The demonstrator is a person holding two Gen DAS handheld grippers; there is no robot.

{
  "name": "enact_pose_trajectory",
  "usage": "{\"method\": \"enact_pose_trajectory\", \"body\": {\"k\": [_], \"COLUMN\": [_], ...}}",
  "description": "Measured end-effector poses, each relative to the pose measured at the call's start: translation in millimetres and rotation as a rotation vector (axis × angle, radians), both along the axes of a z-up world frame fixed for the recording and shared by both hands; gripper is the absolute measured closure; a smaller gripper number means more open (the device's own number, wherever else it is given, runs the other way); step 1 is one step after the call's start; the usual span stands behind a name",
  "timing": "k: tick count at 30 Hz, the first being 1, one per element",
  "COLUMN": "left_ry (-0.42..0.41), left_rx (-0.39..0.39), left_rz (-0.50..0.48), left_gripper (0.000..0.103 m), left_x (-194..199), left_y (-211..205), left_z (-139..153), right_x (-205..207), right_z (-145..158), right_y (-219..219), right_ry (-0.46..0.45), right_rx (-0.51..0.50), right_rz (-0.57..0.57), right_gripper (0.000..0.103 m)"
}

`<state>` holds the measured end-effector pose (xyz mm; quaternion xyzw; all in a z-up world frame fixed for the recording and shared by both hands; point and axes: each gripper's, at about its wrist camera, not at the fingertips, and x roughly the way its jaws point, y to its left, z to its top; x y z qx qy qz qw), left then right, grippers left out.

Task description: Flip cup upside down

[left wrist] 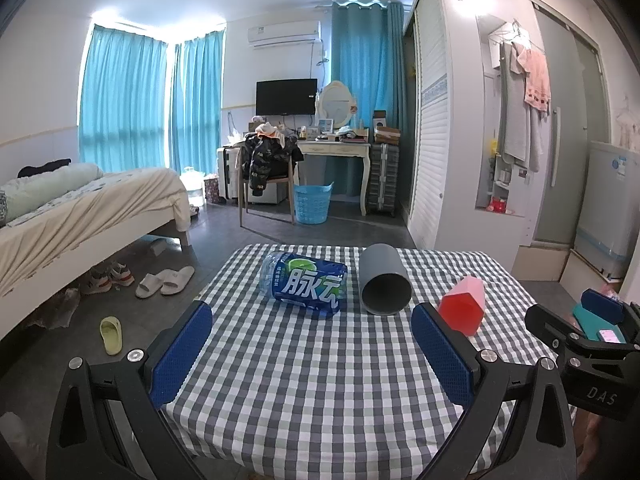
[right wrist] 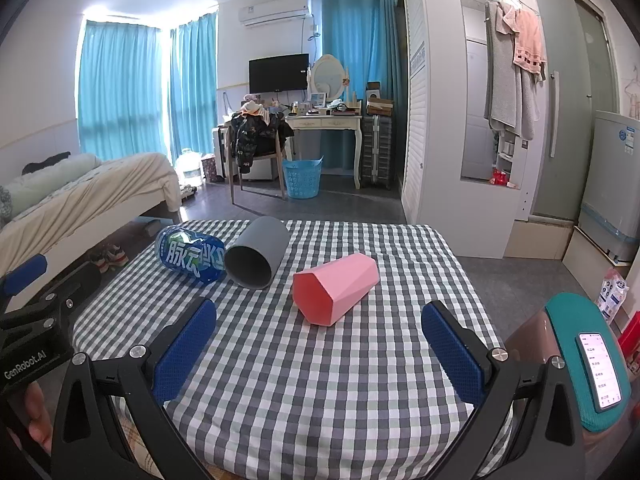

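grey cup (right wrist: 256, 258) on its side on checked tablecloth (right wrist: 320, 380), plain smooth cylinder, dark open mouth facing cameras. touching blue labelled bottle (right wrist: 188, 256), also lying down, on its left. pink faceted cup (right wrist: 334, 288) on its side, just right of grey one, apart. left gripper (left wrist: 312, 344) fingers spread wide, nothing between. right gripper (right wrist: 318, 344) likewise spread, holding nothing.

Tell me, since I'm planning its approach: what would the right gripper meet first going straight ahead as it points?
Probably the pink cup, lying on its side just ahead of the open right gripper; depth is uncertain.
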<state>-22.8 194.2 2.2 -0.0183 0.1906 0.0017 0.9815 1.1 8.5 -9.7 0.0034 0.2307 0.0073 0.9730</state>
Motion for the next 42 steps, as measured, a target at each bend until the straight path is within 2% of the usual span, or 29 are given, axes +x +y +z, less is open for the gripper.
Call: {"method": "enact_pose_trajectory", "body": {"k": [31,42], "left_ry": [-0.005,0.062], "left_rx": [0.000,-0.011], "left_rz": [0.002,0.036], "left_gripper": [0.000,0.000], "left_x": [0.6,31.4], "left_y": [3.6,21.2], "left_z": [-1.7,-18.8], "right_x": [-0.4,29.2], "right_z": [3.2,0.2], "right_y": [4.3,-5.2], "right_ry": [0.005,0.073], "right_rx": [-0.007,0.019], "right_rz": [0.007,-0.063], "right_gripper": [0.000,0.000]}}
